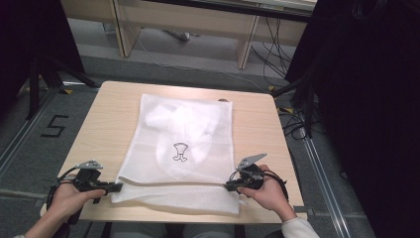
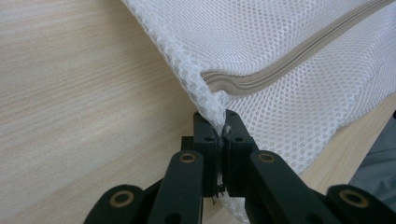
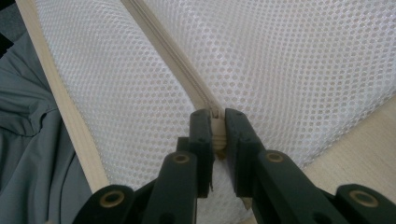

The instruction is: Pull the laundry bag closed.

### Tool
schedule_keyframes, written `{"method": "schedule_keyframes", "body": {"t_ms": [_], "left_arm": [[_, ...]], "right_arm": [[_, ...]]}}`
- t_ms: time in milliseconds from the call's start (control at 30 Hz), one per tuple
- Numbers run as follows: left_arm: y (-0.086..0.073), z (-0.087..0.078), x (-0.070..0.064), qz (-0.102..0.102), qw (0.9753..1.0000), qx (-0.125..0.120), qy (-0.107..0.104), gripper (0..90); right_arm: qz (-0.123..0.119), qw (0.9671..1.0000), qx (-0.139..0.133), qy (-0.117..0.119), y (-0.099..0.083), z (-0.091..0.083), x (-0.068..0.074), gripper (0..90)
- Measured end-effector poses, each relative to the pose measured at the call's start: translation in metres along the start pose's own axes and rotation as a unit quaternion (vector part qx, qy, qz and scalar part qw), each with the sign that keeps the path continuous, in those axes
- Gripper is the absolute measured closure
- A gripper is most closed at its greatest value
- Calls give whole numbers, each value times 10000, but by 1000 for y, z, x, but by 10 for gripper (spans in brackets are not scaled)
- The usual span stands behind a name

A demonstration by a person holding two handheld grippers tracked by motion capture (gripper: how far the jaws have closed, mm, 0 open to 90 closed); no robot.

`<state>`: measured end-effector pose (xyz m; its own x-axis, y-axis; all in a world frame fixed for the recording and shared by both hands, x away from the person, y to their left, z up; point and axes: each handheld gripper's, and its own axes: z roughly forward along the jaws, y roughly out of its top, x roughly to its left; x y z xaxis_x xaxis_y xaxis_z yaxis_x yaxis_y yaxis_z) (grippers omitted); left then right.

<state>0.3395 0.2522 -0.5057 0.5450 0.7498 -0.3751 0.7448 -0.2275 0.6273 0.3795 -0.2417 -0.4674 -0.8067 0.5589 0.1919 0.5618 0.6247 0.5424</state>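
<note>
- Left gripper [image 2: 219,135], at 7 o'clock on the table [image 1: 99,119], clenches the mesh bag [image 1: 183,148] corner; thin mesh could slip free.
- Right gripper [image 3: 217,128], at 5 o'clock, pinches the zipper [image 3: 187,84] end; a sideways pull might snag it.

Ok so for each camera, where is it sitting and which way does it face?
High view: above the person's side, looking forward and down on the table and mesh bag; hands, left gripper, right gripper.
Left gripper view: along its jaws, pinching the bag's corner.
Right gripper view: along its jaws, clamping the zipper.
All share the bag.
</note>
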Motion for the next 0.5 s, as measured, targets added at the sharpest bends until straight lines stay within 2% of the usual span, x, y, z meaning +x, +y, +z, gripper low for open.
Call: {"method": "schedule_keyframes", "body": {"t_ms": [100,167,200,267,300,367,500], "left_arm": [[0,0,0,8,10000,14,-7,859],[0,-1,1,-14,10000,8,68,859],[0,0,1,-46,10000,-4,30,859],[-1,0,1,-49,10000,-2,27,859],[0,0,1,-23,10000,15,11,859],[0,1,-1,-4,10000,46,44,859],[0,0,0,12,10000,55,20,859]], "right_arm": [[-50,10000,-54,59,-1,0,-2,827],[-90,10000,26,-19,-2,0,-2,826],[26,9999,84,-71,-3,-1,-2,826],[8,10000,41,-82,-6,-2,-6,827],[88,9999,50,-52,-8,-4,-6,827],[-13,9999,38,-98,-9,-3,-7,827],[-9,10000,45,-61,-9,-3,-7,826]]}}
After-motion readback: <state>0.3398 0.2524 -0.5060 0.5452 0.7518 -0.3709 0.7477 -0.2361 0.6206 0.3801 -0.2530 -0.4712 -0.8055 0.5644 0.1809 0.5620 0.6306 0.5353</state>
